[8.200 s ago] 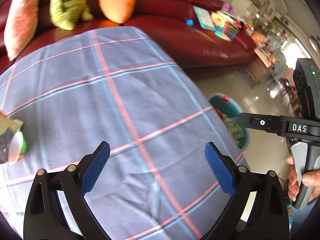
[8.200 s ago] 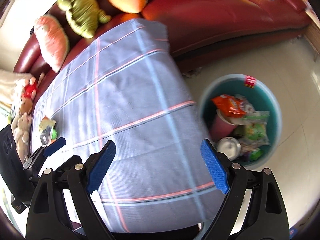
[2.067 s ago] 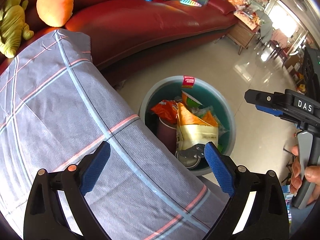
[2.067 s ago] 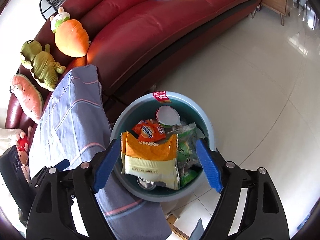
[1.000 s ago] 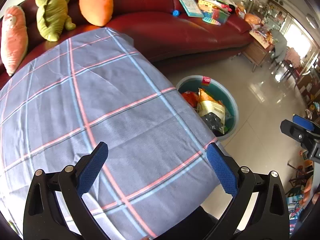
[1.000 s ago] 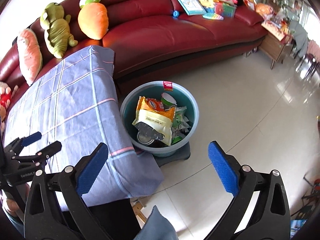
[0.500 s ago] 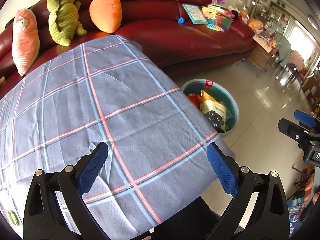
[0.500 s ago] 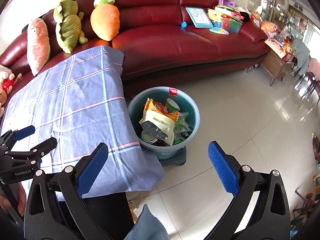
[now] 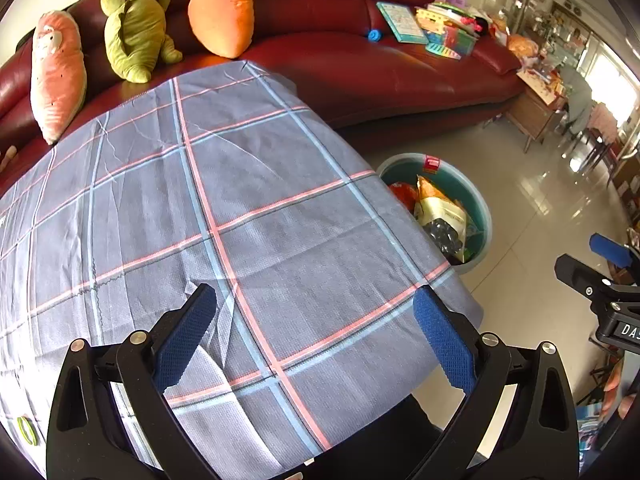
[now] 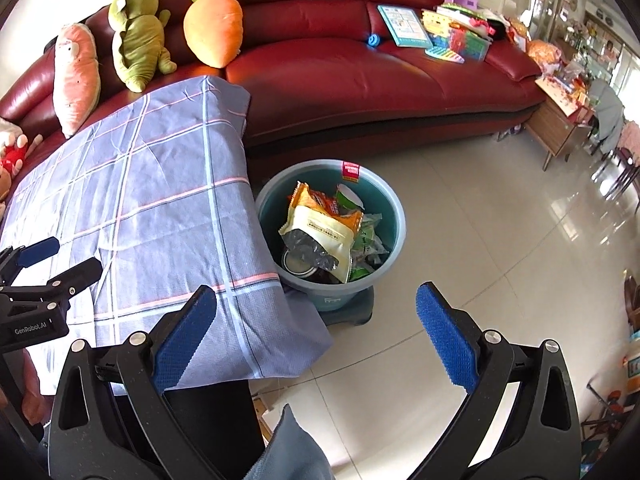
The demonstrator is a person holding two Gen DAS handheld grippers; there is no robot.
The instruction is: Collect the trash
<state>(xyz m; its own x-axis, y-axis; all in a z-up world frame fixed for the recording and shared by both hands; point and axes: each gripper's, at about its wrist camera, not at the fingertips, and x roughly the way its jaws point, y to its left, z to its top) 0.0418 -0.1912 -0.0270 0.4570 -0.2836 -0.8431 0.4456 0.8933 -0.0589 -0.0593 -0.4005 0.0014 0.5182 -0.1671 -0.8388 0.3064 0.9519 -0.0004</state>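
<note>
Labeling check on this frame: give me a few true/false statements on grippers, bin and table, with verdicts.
1. Both the left gripper and right gripper are open and hold nothing. True.
2. The bin stands on the sofa. False: it stands on the floor beside the table.
3. A yellow snack bag lies on top of the trash in the bin. True.
4. The bin is empty. False: it holds wrappers and other trash.
5. The table has a bare wooden top. False: a plaid cloth covers it.

One bin (image 10: pixel 394 216), one checked cloth (image 10: pixel 160 200), one sofa (image 10: pixel 340 80), three plush toys (image 10: pixel 138 44).
</note>
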